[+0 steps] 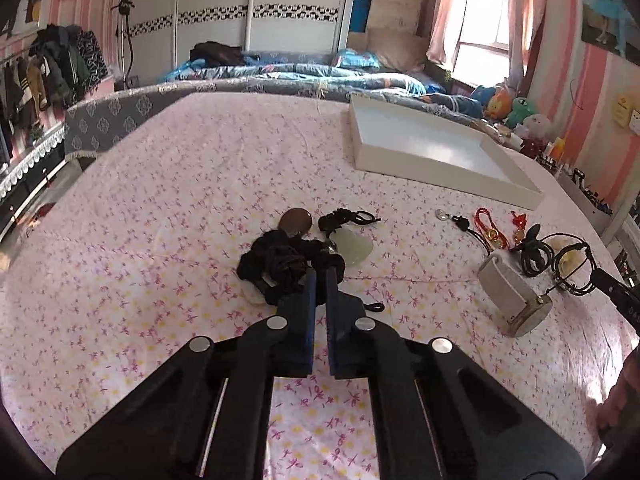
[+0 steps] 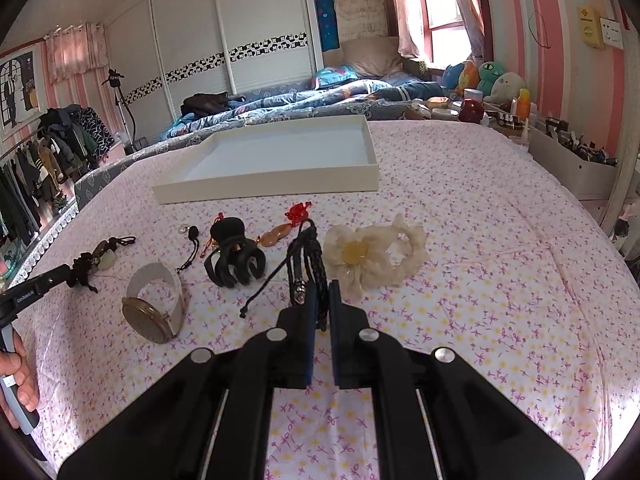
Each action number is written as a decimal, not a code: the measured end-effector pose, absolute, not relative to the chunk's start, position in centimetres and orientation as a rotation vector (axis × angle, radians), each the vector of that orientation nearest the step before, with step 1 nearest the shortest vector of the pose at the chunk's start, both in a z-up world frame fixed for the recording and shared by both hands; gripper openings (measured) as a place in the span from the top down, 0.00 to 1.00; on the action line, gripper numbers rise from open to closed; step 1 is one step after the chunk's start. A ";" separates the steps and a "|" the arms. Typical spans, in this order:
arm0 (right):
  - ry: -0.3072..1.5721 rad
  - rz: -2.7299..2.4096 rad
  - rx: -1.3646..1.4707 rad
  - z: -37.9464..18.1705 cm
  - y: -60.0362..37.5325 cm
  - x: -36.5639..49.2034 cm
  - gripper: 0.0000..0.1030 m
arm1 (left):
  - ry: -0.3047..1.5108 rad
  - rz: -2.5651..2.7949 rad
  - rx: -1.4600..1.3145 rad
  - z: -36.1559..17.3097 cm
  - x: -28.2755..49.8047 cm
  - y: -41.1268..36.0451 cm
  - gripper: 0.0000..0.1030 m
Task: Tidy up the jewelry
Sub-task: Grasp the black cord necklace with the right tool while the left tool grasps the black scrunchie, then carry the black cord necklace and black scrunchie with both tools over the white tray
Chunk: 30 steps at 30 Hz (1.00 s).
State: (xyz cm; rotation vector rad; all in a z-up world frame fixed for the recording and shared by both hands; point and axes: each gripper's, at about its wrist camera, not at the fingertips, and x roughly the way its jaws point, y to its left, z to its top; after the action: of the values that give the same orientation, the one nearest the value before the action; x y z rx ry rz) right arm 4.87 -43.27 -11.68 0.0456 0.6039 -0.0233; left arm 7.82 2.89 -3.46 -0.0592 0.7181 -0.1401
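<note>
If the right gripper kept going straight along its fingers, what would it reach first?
Likely the cream flower hair tie, just beyond the black braided cord that the right gripper is shut on; depth is uncertain.

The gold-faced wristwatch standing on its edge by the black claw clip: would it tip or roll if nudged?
The gold-faced wristwatch probably tips easily: it balances on its round case edge, propped by its curved pale band. It might roll briefly, though the band would likely stop it.
</note>
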 end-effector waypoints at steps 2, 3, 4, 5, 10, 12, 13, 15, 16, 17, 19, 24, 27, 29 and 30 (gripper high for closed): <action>0.601 -0.024 0.051 -11.6 -43.4 4.5 0.94 | 0.713 -0.143 -0.070 -3.2 7.5 3.3 0.98; 0.598 -0.024 0.053 -11.5 -43.5 4.4 0.94 | 0.710 -0.145 -0.073 -3.0 7.3 3.5 0.99; 0.590 -0.026 0.053 -11.3 -43.6 4.3 0.95 | 0.698 -0.144 -0.073 -2.6 7.1 3.5 0.99; 0.582 -0.027 0.055 -11.1 -43.7 4.2 0.95 | 0.686 -0.144 -0.074 -2.2 6.9 3.6 0.99; 0.532 -0.018 0.049 -9.5 -43.7 3.6 0.95 | 0.603 -0.147 -0.059 0.8 6.2 4.1 0.99; 0.514 -0.011 0.041 -8.8 -43.6 3.3 0.95 | 0.572 -0.149 -0.053 1.9 6.0 4.2 0.99; 0.506 -0.010 0.038 -8.5 -43.6 3.2 0.95 | 0.563 -0.152 -0.051 2.4 5.9 4.2 0.99; 0.492 -0.007 0.032 -8.0 -43.5 3.0 0.95 | 0.539 -0.155 -0.042 3.3 5.8 4.2 0.99; 0.483 -0.004 0.031 -7.6 -43.5 2.9 0.95 | 0.531 -0.158 -0.039 3.7 5.8 4.1 0.99; 0.476 -0.003 0.028 -7.4 -43.5 2.9 0.95 | 0.522 -0.163 -0.034 4.1 5.9 3.9 0.99; 0.459 0.001 0.019 -6.8 -43.4 2.7 0.95 | 0.508 -0.170 -0.028 4.5 5.9 3.7 0.99; 0.419 0.009 0.001 -5.3 -43.1 2.6 0.95 | 0.468 -0.182 -0.015 5.6 6.2 2.7 0.99; 0.399 0.018 -0.009 -4.3 -42.9 2.7 0.95 | 0.442 -0.190 0.011 6.0 6.5 1.8 0.99; 0.385 0.022 -0.020 -3.8 -42.8 2.6 0.95 | 0.433 -0.199 0.019 6.3 6.8 1.4 0.99; 0.377 0.024 -0.027 -3.4 -42.7 2.6 0.95 | 0.427 -0.204 0.027 6.5 6.9 1.1 0.99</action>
State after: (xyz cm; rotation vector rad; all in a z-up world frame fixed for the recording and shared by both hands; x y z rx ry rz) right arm 2.65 -42.66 -3.44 -0.0266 0.3766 0.0241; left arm 6.89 1.15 6.50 0.0266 0.4272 -0.2035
